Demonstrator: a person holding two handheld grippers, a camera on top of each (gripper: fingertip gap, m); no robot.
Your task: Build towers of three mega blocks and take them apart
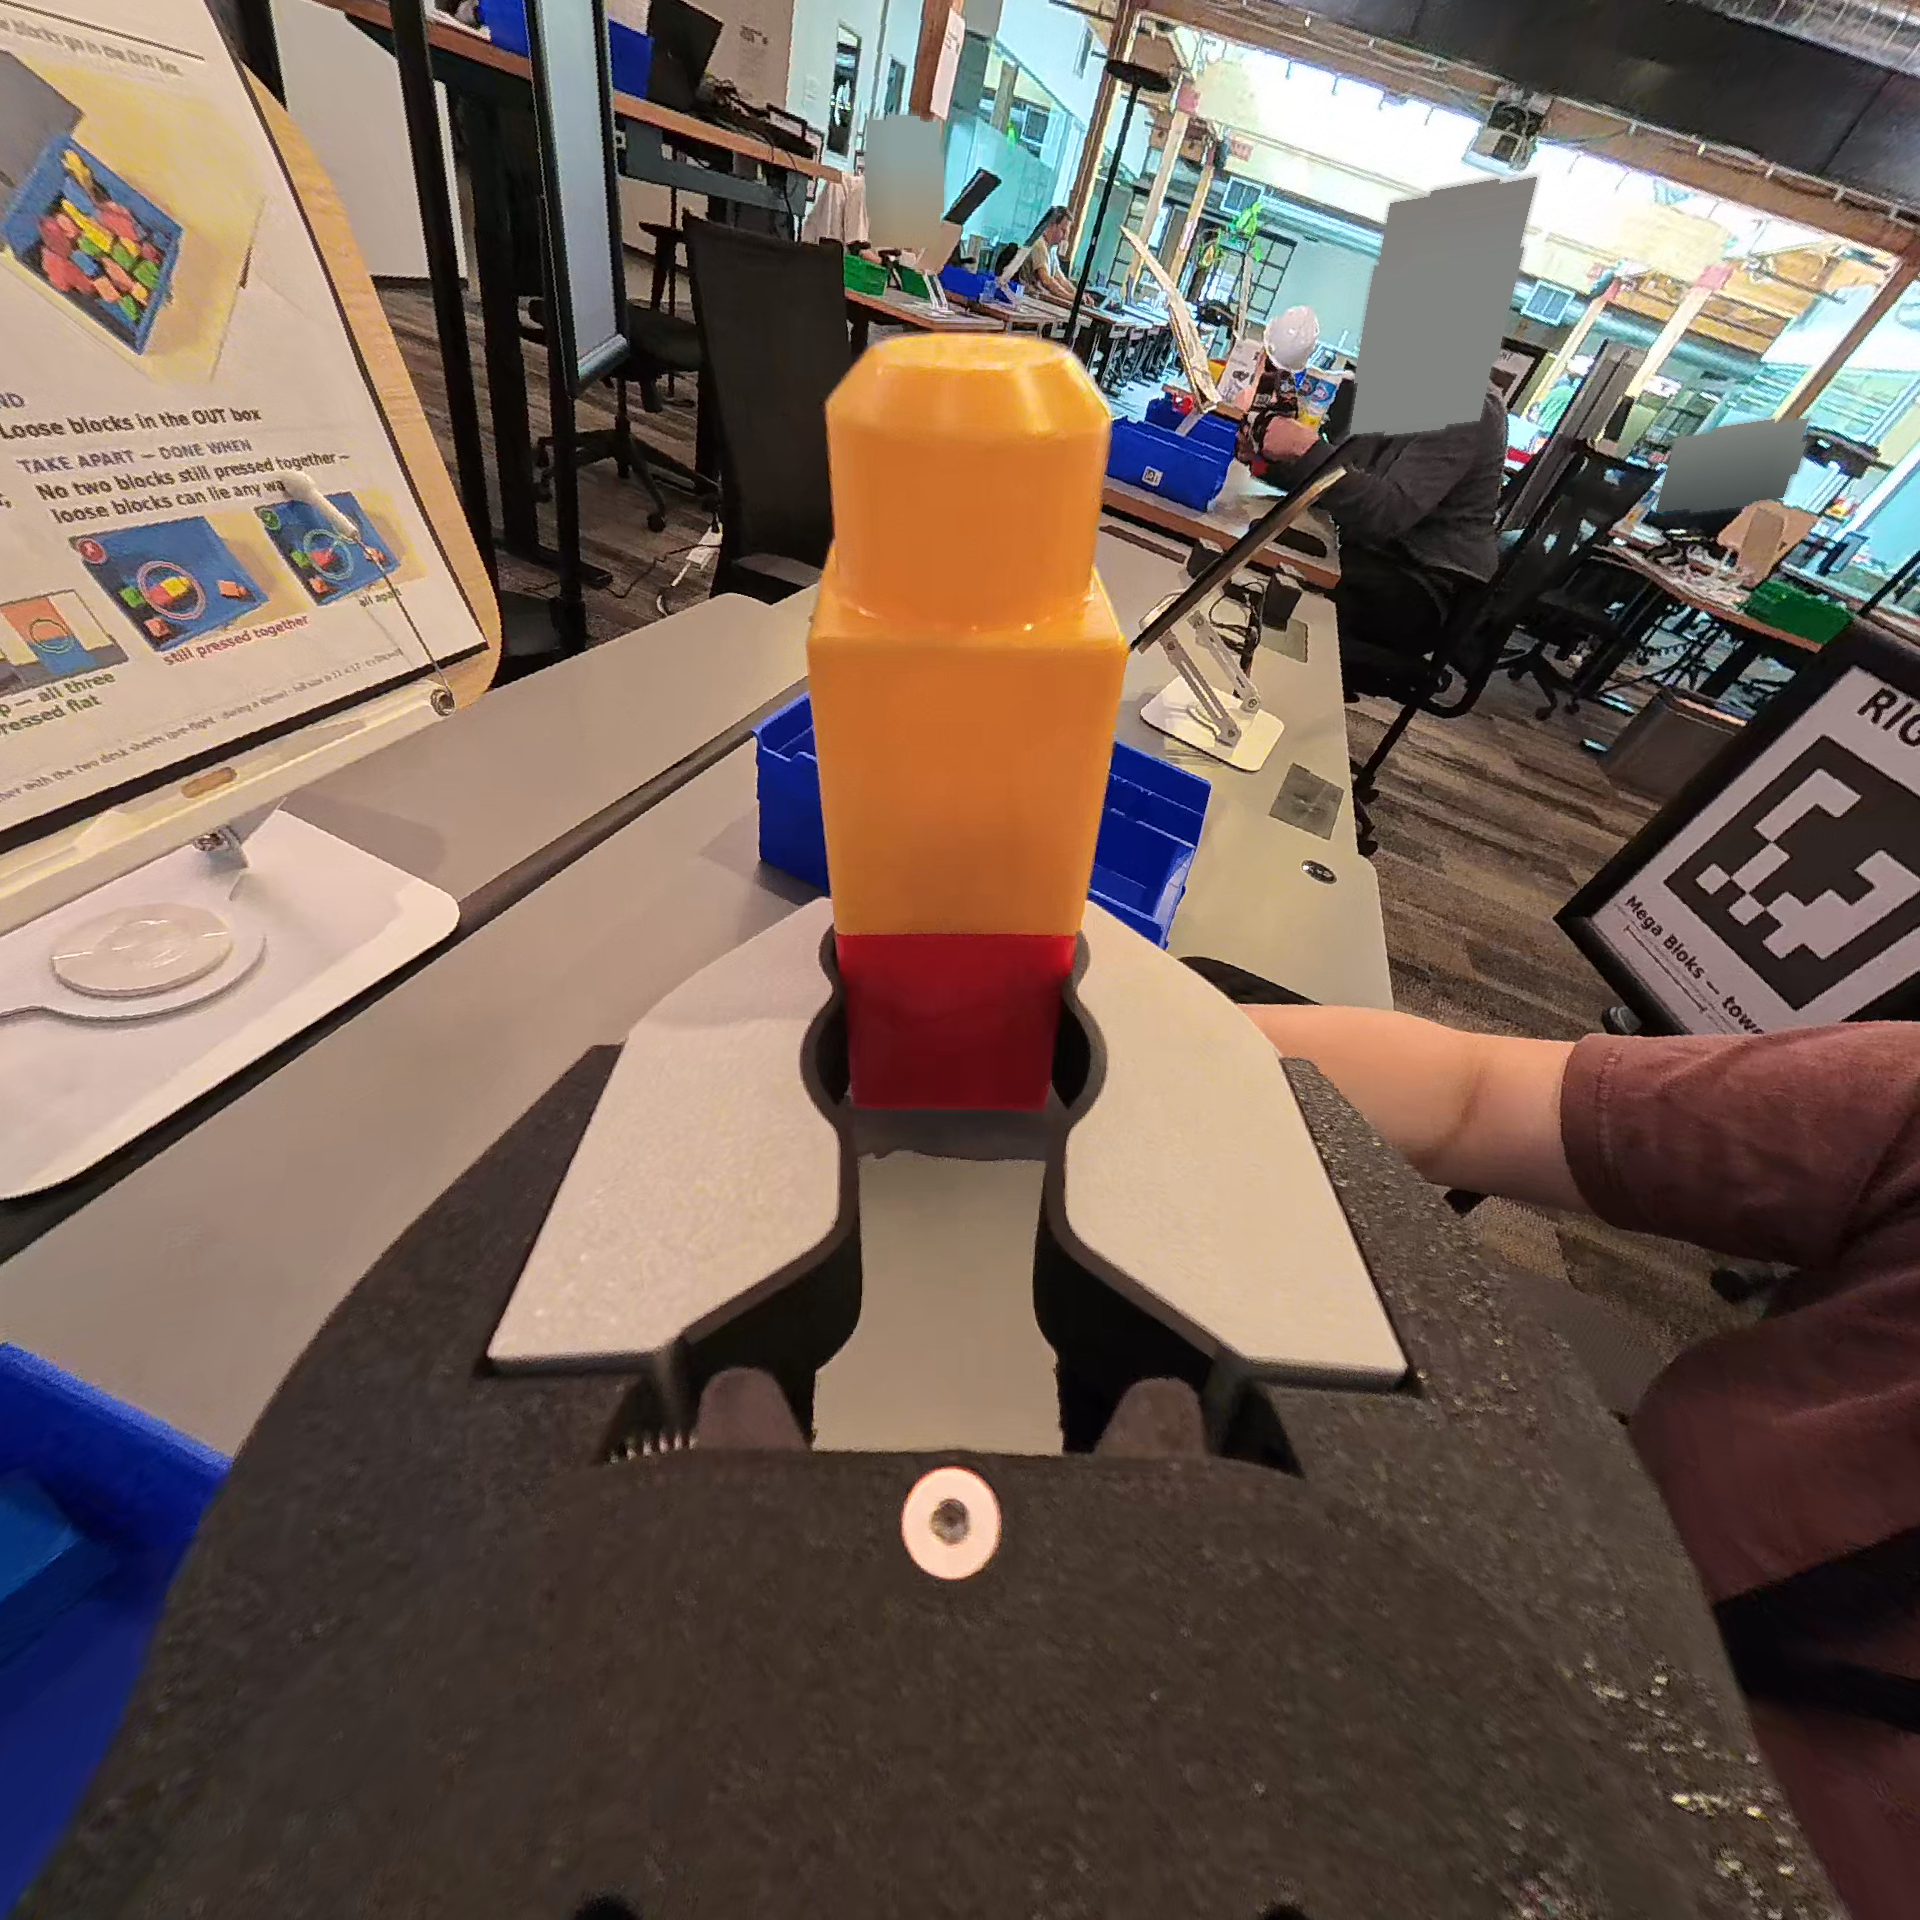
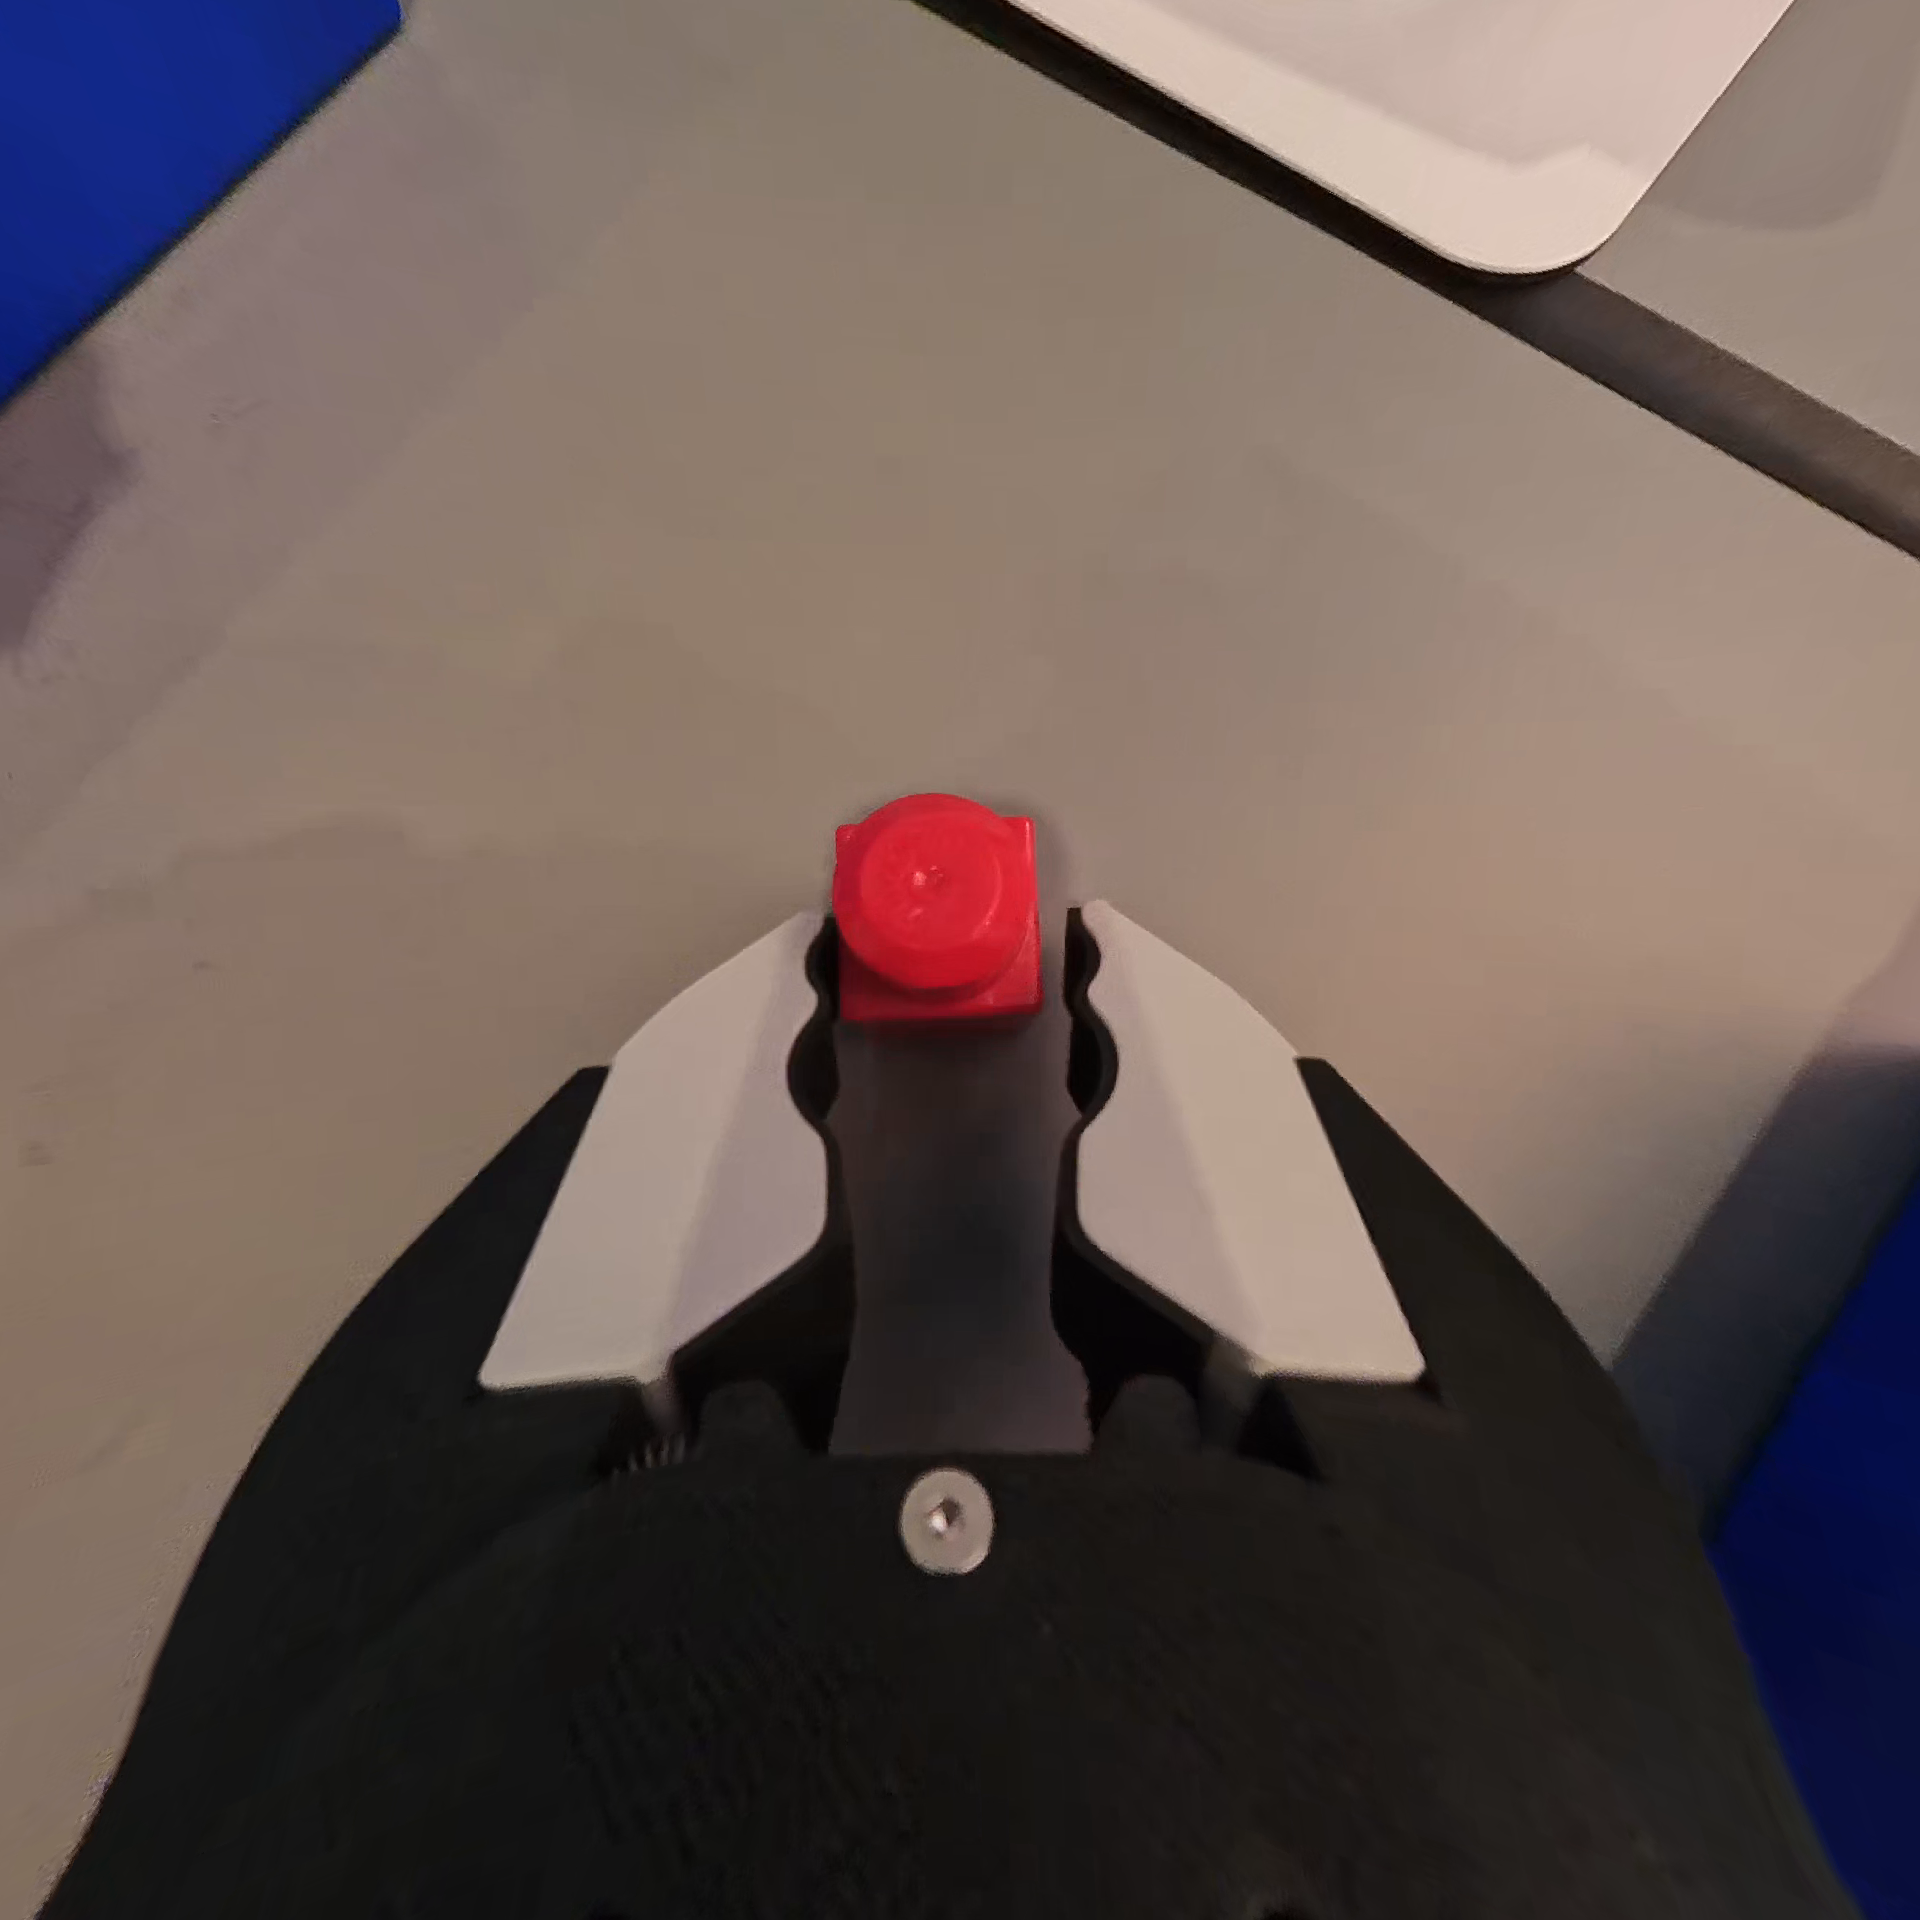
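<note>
Grey tabletop point(image 2: 1351, 623) was recorded. Left tongs point(image 1: 954, 1023) were clamped on a red block point(image 1: 951, 1029) under an orange block point(image 1: 961, 769); slippage was judged possible. Right tongs point(image 2: 945, 961) stood apart around a loose red block point(image 2: 935, 925); a knock was feared.

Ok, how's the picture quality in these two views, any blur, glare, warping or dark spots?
Left wrist view: sharp on the glossy orange plastic block, which shows soft highlights; fisheye bends the grey desk edge; the windows behind are overexposed. Right wrist view: dimmer and warmer, slightly soft on the small red plastic block, with dark shadow between the tool's fingers.
</note>
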